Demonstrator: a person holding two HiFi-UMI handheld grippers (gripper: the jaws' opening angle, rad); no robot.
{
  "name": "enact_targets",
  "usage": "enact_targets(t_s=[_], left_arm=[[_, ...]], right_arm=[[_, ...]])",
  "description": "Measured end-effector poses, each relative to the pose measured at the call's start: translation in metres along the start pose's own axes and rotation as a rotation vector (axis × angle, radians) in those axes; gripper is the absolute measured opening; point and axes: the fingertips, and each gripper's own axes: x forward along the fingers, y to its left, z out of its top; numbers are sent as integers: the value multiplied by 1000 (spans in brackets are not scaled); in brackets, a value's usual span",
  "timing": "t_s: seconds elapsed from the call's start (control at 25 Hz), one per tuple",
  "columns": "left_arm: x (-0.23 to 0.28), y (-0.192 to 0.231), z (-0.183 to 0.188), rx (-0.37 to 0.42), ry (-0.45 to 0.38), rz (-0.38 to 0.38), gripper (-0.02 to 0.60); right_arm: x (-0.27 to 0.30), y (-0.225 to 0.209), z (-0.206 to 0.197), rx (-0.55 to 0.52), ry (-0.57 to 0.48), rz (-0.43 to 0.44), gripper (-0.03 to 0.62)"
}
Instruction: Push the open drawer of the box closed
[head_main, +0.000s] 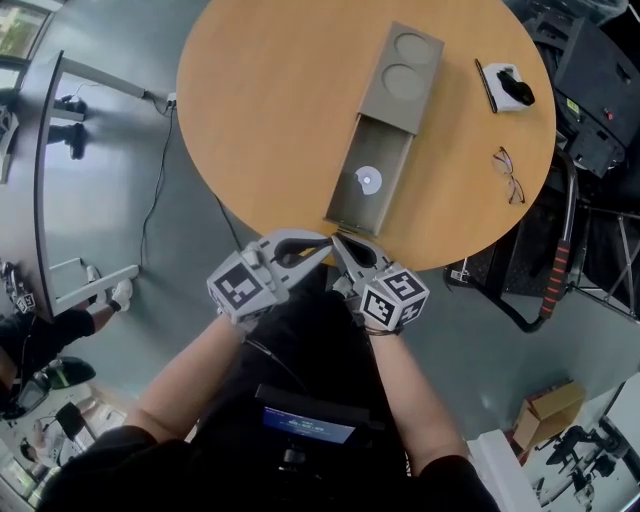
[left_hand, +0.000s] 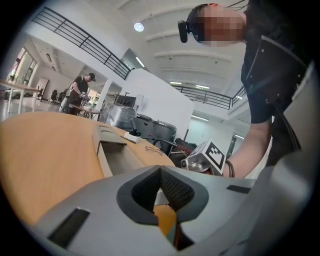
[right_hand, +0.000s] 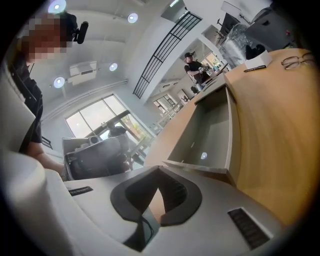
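Left tongs and right tongs: both pressed together, empty, just at 6 o'clock of the open drawer.

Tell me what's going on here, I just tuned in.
A person holds a left gripper and a right gripper at the near edge of a round table. A grey box lies on it with its drawer pulled out toward the person and a small disc inside. Both grippers have their jaws together, hold nothing, and sit just in front of the drawer's front end. The drawer is not yet pushed in.
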Motion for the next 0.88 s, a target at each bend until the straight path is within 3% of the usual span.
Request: enact_targets(t_s=[0.24, 0.88], left_arm=[[8, 3, -5, -38, 34, -9, 26], [27, 38, -3, -65, 57, -11, 26]], right_arm=[[8, -14, 0, 64, 1, -11, 6], [23, -34, 29, 75, -3, -21, 6]])
